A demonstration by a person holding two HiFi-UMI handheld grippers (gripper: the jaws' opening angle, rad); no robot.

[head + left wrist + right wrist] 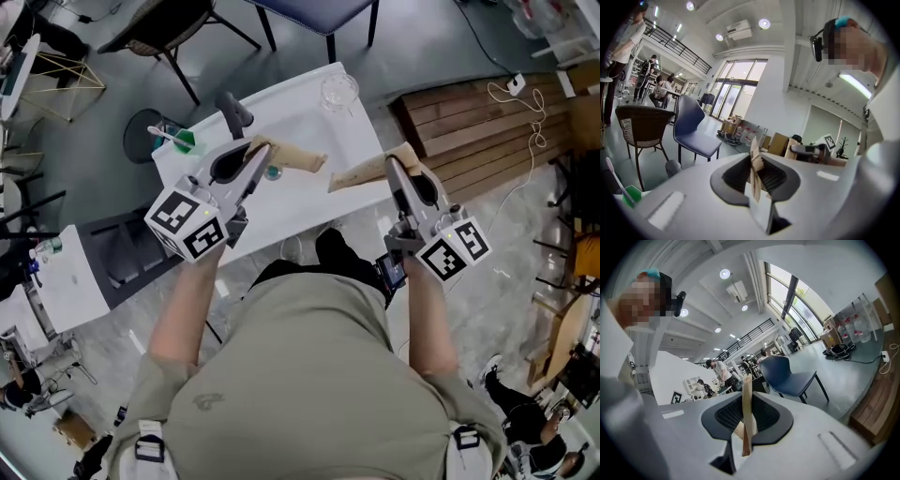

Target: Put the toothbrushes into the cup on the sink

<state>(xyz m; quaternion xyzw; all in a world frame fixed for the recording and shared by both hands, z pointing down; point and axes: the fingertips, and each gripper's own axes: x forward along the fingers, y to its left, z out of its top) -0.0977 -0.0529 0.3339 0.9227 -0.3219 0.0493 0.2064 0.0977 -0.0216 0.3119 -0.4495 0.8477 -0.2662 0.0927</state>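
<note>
Your left claw (pixel 255 155) is clamped on one flat tan pack (pixel 298 157) and your right claw (pixel 393 172) on a second tan pack (pixel 361 173), probably the toothbrushes, both held over the sink (pixel 291 202). You're mid-carry. Next, bring them over the clear cup (pixel 339 91) on the sink's far edge and lower them in end-first.

The head camera sits above the person and looks steeply down on shoulders, both arms and the white sink (pixel 281 211) close below. One camera rides low behind the left tongs (pixel 757 176), another behind the right tongs (pixel 746 418), each facing nearly level across the hall. All three catch the blue chair (pixel 314 11).
</note>
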